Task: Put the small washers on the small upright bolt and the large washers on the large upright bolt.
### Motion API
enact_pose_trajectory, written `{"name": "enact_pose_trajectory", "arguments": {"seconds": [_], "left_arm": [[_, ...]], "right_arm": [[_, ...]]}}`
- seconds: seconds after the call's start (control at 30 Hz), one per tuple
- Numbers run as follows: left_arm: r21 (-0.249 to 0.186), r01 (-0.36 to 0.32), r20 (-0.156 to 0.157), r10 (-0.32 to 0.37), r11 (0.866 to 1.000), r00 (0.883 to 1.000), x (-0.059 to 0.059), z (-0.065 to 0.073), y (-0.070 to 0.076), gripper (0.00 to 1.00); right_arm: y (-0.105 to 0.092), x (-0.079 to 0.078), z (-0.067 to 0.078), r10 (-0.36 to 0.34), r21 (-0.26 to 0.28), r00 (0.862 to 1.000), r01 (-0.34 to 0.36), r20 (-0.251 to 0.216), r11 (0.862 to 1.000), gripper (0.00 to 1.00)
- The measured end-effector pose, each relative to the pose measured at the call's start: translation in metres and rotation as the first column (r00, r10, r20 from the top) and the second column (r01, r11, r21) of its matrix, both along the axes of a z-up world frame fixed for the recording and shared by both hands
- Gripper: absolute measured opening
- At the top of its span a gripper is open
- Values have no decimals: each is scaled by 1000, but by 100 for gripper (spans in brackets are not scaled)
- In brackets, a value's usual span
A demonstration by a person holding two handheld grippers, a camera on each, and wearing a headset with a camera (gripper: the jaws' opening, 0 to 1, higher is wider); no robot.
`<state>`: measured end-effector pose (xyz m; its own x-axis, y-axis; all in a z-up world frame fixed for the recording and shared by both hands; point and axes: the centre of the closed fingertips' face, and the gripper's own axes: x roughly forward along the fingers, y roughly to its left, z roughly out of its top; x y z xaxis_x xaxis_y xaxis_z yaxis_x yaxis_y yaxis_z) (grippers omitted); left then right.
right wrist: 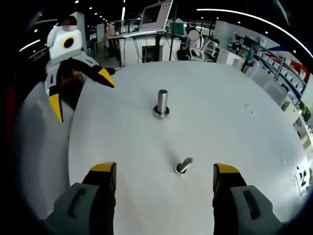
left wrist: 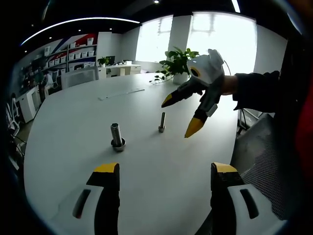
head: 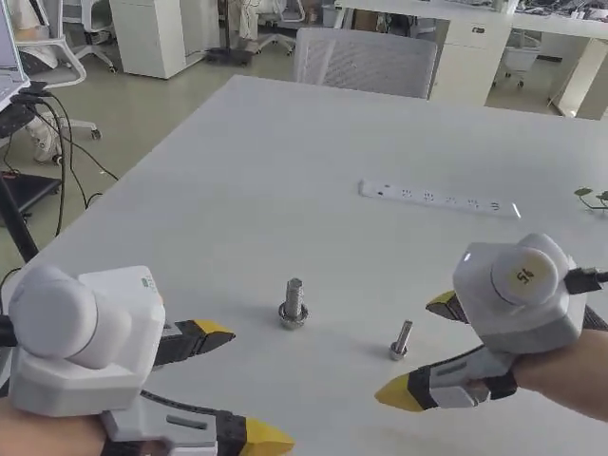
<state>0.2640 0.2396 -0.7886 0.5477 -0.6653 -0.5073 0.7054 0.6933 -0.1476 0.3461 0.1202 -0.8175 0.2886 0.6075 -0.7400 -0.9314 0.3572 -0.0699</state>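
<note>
On the white bench (head: 237,190): large bolt (head: 294,302) upright near the front, small bolt (head: 402,339) upright near it to the right, apart; white power strip (head: 439,199) lying flat farther back, well apart from both.

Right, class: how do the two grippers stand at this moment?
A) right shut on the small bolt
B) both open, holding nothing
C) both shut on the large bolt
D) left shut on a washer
B: the left gripper and right gripper each show a wide empty gap, and the large bolt and small bolt stand free on the table.
</note>
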Motion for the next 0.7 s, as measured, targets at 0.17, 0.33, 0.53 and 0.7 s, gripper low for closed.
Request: {"name": "enact_pose_trajectory", "arguments": {"seconds": [0.17,0.33,0.53,0.7], "left_arm": [[-8,-5,4,5,1000,1000,0,1,0,76],[-16,-16,11,16,1000,1000,1,5,1,77],[-29,-35,22,36,999,999,2,9,5,79],[-35,-44,27,45,998,999,0,11,8,80]], "right_arm": [[-2,-11,5,-30,40,999,29,21,999,83],[-6,-24,9,-50,64,998,48,24,997,84],[-6,-32,21,-96,121,994,90,44,989,85],[-6,-40,26,-127,156,991,118,49,981,85]]}}
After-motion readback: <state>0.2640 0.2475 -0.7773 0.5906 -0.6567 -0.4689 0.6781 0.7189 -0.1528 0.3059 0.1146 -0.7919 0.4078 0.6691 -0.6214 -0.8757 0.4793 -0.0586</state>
